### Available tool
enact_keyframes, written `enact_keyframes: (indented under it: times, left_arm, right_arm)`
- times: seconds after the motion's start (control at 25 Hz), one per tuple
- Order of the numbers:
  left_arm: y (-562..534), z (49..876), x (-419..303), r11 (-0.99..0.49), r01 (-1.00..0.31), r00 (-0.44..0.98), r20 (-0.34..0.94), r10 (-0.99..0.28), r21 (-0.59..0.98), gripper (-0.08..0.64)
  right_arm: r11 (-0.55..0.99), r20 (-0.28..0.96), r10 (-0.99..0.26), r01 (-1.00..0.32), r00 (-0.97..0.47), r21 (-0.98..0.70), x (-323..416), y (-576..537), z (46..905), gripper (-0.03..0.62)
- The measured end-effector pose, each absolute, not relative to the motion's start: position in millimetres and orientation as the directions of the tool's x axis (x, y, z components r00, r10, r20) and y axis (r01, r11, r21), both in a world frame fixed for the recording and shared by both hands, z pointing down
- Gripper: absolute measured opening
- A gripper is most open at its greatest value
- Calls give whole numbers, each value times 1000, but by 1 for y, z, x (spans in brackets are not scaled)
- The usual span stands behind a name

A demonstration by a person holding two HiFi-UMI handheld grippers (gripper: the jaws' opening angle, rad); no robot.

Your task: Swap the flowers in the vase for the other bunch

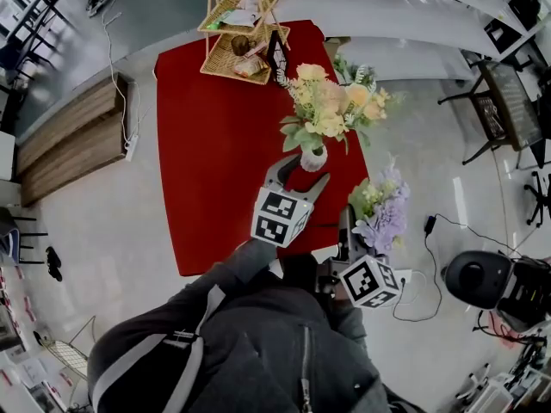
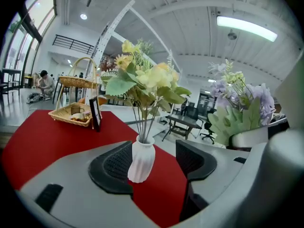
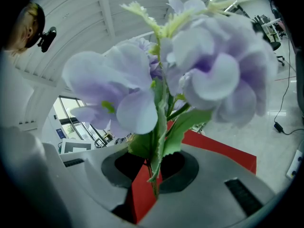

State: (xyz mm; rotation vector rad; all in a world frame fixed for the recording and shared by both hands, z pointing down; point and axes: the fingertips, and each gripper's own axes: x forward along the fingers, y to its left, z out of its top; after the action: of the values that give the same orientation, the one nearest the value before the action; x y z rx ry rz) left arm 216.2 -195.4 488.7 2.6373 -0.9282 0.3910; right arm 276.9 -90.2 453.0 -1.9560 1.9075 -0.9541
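Observation:
A white ribbed vase point(image 1: 312, 157) point(image 2: 141, 159) stands on the red tablecloth point(image 1: 215, 144) near its right edge and holds a yellow and cream bunch of flowers point(image 1: 331, 110) point(image 2: 142, 77). My left gripper point(image 1: 303, 175) point(image 2: 152, 163) is open with the vase between its jaws. The vase sits close to the left pad point(image 2: 111, 163), with a gap to the right one. My right gripper point(image 1: 351, 235) point(image 3: 154, 172) is shut on the stems of the purple bunch point(image 1: 383, 209) point(image 3: 175, 75), held upright just off the table's right corner.
A two-tier wicker basket point(image 1: 241, 33) point(image 2: 76, 106) and a small picture frame point(image 1: 275, 52) point(image 2: 95, 113) stand at the table's far end. On the floor to the right are a black round device point(image 1: 478, 278), a cable point(image 1: 430, 226) and a chair point(image 1: 504, 101).

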Motion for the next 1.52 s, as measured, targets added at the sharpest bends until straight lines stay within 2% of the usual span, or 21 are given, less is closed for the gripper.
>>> enact_keyframes:
  times: [0.2, 0.88, 1.32, 1.52]
  left_arm:
    - [-205, 496, 223, -714, -674, 721, 381, -580, 189, 316]
    - [-239, 502, 240, -652, -753, 614, 443, -653, 83, 316]
    - [-254, 489, 240, -607, -793, 566, 425, -707, 47, 314]
    - [-256, 490, 237, -588, -808, 543, 425, -724, 31, 251]
  right_arm:
    - [-112, 277, -958, -793, -74, -598, 288, -94, 455, 66]
    - [-90, 283, -952, -773, -119, -628, 313, -109, 462, 66]
    - [-74, 283, -947, -757, -151, -650, 312, -117, 470, 66]
    - [-76, 286, -946, -758, -150, -647, 313, -118, 473, 66]
